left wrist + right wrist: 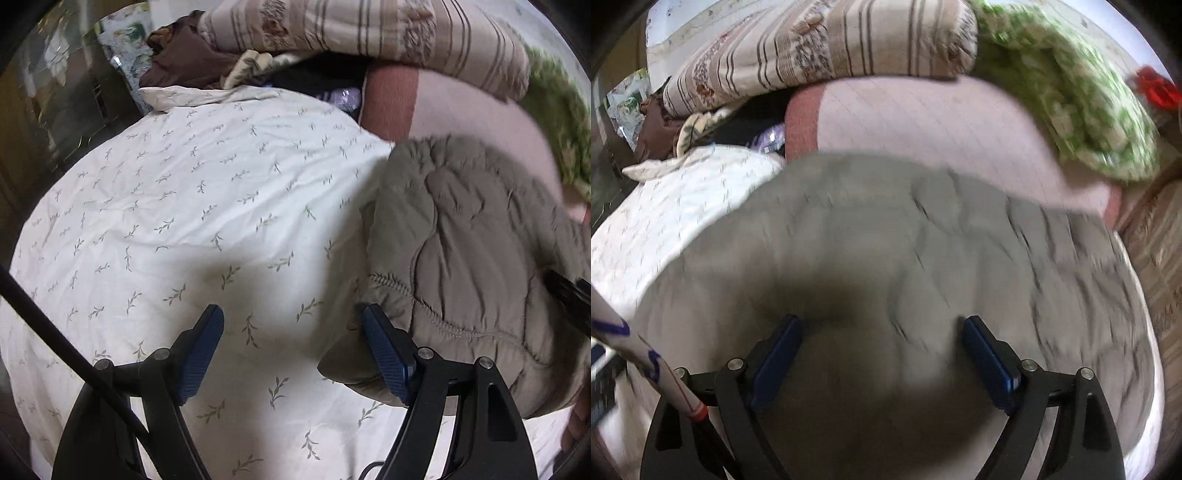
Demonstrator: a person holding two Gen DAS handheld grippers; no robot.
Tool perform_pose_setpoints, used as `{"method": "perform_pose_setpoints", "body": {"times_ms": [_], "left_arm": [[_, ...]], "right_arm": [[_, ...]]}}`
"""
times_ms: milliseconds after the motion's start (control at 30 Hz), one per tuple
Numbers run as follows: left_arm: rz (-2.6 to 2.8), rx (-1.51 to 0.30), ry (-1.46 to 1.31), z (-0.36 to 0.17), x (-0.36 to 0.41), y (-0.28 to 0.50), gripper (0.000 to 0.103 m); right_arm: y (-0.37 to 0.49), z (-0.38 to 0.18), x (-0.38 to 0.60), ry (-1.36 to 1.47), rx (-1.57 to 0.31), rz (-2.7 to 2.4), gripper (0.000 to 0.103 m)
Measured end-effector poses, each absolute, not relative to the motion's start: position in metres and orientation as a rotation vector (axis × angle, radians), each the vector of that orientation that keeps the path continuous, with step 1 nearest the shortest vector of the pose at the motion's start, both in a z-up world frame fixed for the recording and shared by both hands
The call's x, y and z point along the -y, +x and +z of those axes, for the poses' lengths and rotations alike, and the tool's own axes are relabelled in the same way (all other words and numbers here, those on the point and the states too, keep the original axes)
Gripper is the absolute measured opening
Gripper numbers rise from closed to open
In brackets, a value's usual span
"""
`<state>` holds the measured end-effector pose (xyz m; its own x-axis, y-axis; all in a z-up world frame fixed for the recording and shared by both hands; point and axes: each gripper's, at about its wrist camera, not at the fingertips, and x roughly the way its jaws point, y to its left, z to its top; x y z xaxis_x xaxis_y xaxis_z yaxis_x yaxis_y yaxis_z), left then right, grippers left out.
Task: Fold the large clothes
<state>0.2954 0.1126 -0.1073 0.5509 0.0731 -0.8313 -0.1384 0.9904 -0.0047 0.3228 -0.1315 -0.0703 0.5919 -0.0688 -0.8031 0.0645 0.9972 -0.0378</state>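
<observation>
Blue-padded left tongs [291, 325] hang spread wide over the bed's leaf-print sheet [177, 206], gripping nothing; their right pad sits just beside the hem of the grey-brown quilted jacket [461, 240], which lies bunched at the sheet's right side. In the right wrist view the right tongs [882, 332] also stand released, hovering above the same jacket [886, 229], with no cloth between the pads; the frame is smeared, so contact with the fabric cannot be judged.

Risk, as I read it: the jacket is thick and puffy, so a pinch on the hem alone may slip, or gather only the outer layer and drag the bundle crooked. A dark cable [66, 339] crossing by the left tongs could snag.

Open sheet stretches to the left, giving room to spread the jacket. Behind, a striped quilt [820, 44] and green-patterned bedding [1071, 96] crowd the far edge.
</observation>
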Motion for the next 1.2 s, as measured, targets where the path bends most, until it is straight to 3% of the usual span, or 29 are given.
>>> {"method": "perform_pose_setpoints", "body": {"times_ms": [300, 567, 800, 1200], "left_arm": [[0.133, -1.003, -0.04, -0.115, -0.107, 0.289, 0.077], [0.143, -1.001, -0.072, -0.109, -0.112, 0.281, 0.077], [0.152, -0.843, -0.121, -0.066, -0.112, 0.244, 0.077], [0.094, -0.647, 0.052, -0.041, -0.03, 0.188, 0.077]], "right_arm": [[0.231, -0.06, 0.219, 0.082, -0.942, -0.193, 0.092], [0.167, -0.084, 0.331, 0.312, -0.907, -0.434, 0.092], [0.12, -0.074, 0.317, 0.288, -0.732, -0.518, 0.092], [0.126, -0.06, 0.272, 0.187, -0.679, -0.39, 0.092]]}}
